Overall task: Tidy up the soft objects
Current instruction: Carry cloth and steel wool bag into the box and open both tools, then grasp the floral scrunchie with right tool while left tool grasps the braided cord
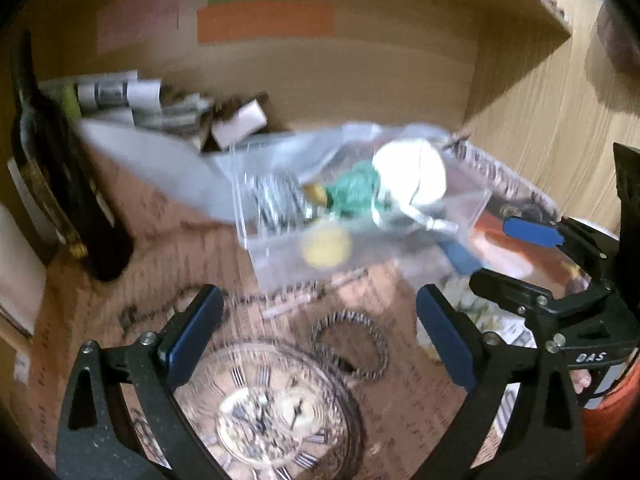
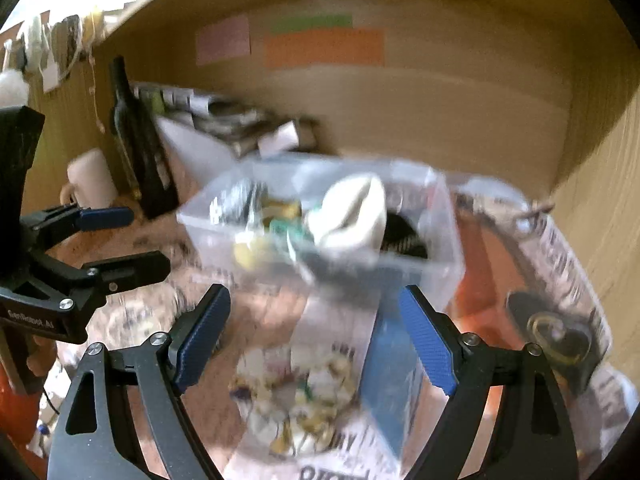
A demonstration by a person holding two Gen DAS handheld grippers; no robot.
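A clear plastic box (image 1: pixel 280 256) (image 2: pixel 448 240) stands on the table. It holds soft things: a white cloth bundle (image 1: pixel 412 172) (image 2: pixel 352 216), a green piece (image 1: pixel 354 192), a yellow ball (image 1: pixel 326 246) (image 2: pixel 246 254) and striped fabric (image 1: pixel 274 200). My left gripper (image 1: pixel 320 328) is open and empty in front of the box; it also shows in the right wrist view (image 2: pixel 124 236). My right gripper (image 2: pixel 316 340) is open and empty just short of the box; it also shows in the left wrist view (image 1: pixel 500 252). Both views are blurred.
A dark bottle (image 1: pixel 60 184) (image 2: pixel 140 148) stands at the left with a white mug (image 2: pixel 90 178) beside it. Rolled papers and small boxes (image 1: pixel 160 108) lie at the back against the wooden wall. A blue box (image 2: pixel 394 384) and printed packets (image 2: pixel 304 392) lie near the right gripper.
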